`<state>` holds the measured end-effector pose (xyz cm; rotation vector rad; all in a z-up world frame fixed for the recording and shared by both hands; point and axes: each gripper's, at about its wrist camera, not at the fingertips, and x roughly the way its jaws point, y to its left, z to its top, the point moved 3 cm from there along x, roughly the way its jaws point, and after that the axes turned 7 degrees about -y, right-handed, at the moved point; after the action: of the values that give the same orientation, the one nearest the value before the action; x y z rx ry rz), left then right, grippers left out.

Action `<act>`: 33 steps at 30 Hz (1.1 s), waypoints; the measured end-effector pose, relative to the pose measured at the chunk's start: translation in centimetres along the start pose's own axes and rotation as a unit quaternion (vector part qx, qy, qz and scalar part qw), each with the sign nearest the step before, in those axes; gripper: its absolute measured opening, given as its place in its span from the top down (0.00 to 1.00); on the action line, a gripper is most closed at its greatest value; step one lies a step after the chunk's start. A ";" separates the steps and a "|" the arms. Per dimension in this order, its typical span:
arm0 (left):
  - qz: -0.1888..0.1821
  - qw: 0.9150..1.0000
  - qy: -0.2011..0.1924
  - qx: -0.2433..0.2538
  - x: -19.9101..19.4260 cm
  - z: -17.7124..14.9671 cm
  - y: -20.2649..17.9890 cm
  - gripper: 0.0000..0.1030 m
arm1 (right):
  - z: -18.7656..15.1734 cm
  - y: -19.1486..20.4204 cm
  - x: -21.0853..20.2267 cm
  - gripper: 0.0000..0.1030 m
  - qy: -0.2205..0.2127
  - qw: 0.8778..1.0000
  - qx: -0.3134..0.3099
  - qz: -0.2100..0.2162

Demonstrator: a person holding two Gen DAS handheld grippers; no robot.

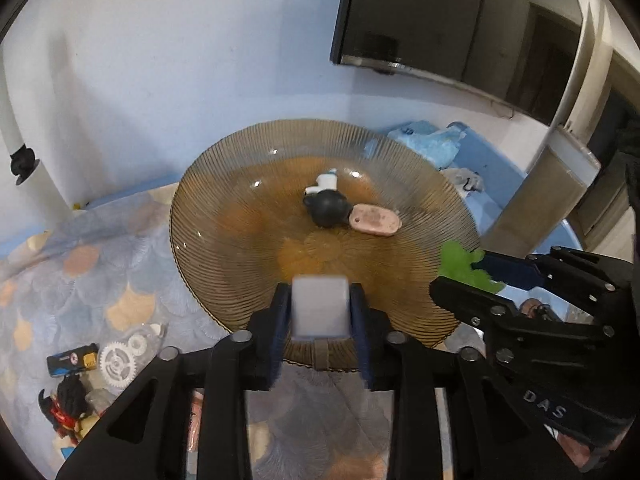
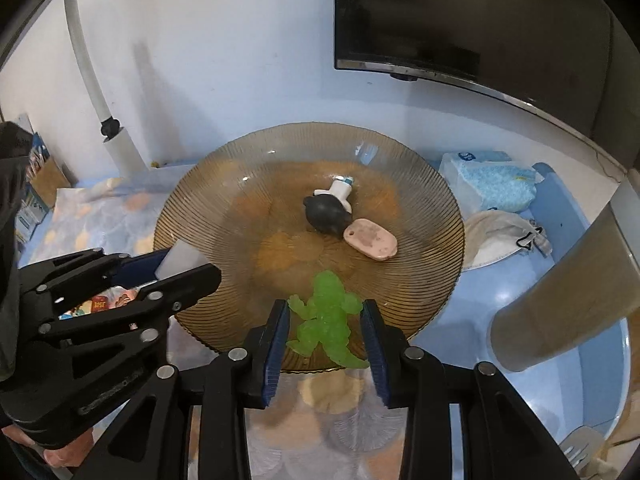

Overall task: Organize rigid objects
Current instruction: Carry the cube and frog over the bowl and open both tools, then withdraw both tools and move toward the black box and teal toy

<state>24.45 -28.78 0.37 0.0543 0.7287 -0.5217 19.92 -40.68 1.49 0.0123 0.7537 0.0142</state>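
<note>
The left gripper (image 1: 319, 312) has a pale grey block (image 1: 319, 307) between its blue pads, which sit against the block's sides; it looks gripped, though blur at the edges makes it hard to be sure the pads are pressing. It hangs over the near rim of the amber ribbed glass plate (image 1: 224, 184), presumably so the block can be let down onto the plate.

The right gripper (image 2: 325, 320) stands just to the right, its jaws either side of a translucent green figure (image 2: 325, 314). Gaps show at both pads, so the jaws look parted and no longer clamp it; the figure lies at the plate's near edge, its tail over the rim.

Farther in, near the plate's middle, lie a black-and-white figurine (image 1: 326, 200) and a pink oval tag (image 1: 375, 220), touching each other. The plate seems to be the collecting place.

On the patterned cloth (image 1: 80, 280) to the near left, a white gear (image 1: 118, 364), a dark battery-like piece (image 1: 73, 360) and a small red-and-black figure (image 1: 66, 412) wait unsorted.
</note>
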 end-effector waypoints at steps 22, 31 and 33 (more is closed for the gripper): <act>0.208 0.967 -0.099 -0.107 -19.2 -11.9 18.3 0.38 | -5.2 11.4 -6.1 0.44 -0.070 0.988 0.001 0.139; 0.217 0.967 -0.041 -0.129 -14.9 -18.5 21.3 0.38 | -10.5 14.2 0.2 0.44 -0.031 0.988 -0.017 0.149; 0.219 0.968 -0.032 -0.121 -14.6 -18.8 21.2 0.38 | -10.8 14.2 0.6 0.44 -0.026 0.990 -0.017 0.139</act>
<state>13.68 0.23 -7.03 -0.0309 0.6867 -0.0102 12.88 -26.43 -6.56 0.0848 0.6953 0.2911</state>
